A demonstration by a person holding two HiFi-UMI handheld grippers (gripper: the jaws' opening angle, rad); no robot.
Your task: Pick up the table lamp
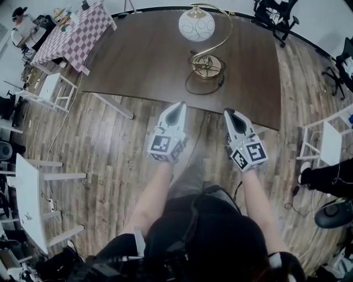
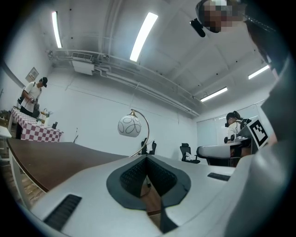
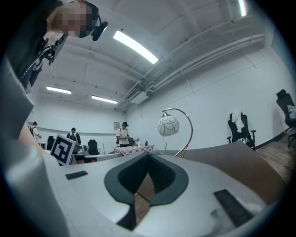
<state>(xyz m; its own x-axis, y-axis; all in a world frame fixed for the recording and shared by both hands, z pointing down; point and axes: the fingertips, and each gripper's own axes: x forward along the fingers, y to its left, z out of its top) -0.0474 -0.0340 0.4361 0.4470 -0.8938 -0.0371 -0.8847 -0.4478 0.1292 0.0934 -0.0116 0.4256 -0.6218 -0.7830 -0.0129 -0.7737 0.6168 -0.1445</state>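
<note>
Nearest, the person's bare forearms reached forward over the wood floor (image 1: 110,160), one claw in each hand. The left claw (image 1: 177,104) had its jaws pressed together with nothing between them. The right claw (image 1: 230,113) was the same, closed and empty. Both pointed level and side by side, their tips about at the near edge of the dark brown surface (image 1: 143,60).

Further in on that surface lay a loop of dark cord (image 1: 190,88), then the lamp (image 1: 205,44). Its round brass base (image 1: 206,65) sat straight ahead of the gap between the two claws and well apart from both, so neither hand looked clearly nearer. The lamp stood upright. Its thin gold stem (image 1: 229,33) rose from the base and arched over to the left in the head view, and the white patterned shade (image 1: 196,24) hung from its end, beyond the base. Both claw views showed the shade high against the far wall, well above the line of the jaws.

I judged that the grasp hinged on this: the claws needed to travel forward across the surface and spread before closing on the stem or base.

Beyond, a checked table (image 1: 77,33) stood at far left and office chairs (image 1: 276,16) at far right.
</note>
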